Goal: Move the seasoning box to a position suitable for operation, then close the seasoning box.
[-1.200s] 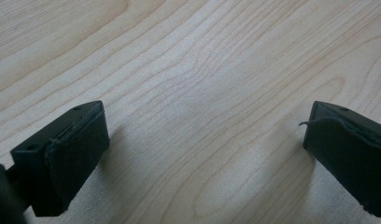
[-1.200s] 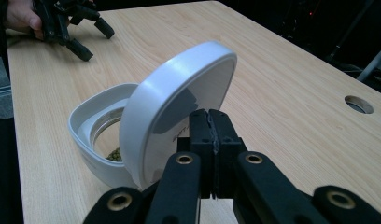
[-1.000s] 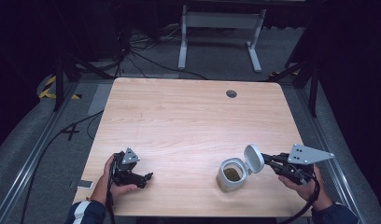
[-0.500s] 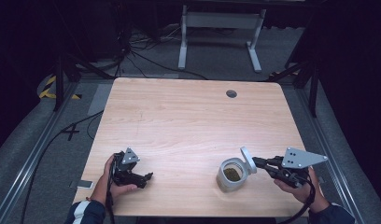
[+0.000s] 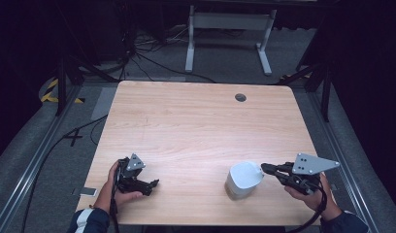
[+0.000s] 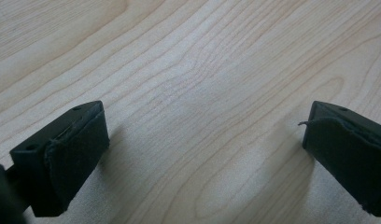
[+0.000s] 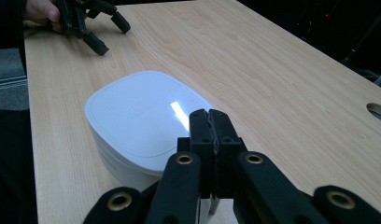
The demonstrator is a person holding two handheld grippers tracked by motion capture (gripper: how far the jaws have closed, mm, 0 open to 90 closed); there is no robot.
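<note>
A white lidded container (image 5: 242,179) (image 7: 142,116) stands near the table's front edge, right of centre, with its lid down flat. My right gripper (image 5: 265,168) (image 7: 209,123) is at the lid's right rim, jaws pressed together on the lid's edge. The left gripper (image 5: 152,184) (image 6: 202,154) rests low on the wood at the front left, held in a hand, its jaws wide apart with nothing between them. It also appears far off in the right gripper view (image 7: 95,28).
The light wooden table (image 5: 196,126) has a round cable hole (image 5: 240,97) (image 7: 377,109) near its far edge. A white metal stand (image 5: 225,19) and cables lie on the floor beyond. A small flat object (image 5: 87,191) lies on the floor at the front left.
The lid, held tilted up beside the container a second ago, has swung down and now covers it. The right gripper moved left and down with it. The left gripper stayed put.
</note>
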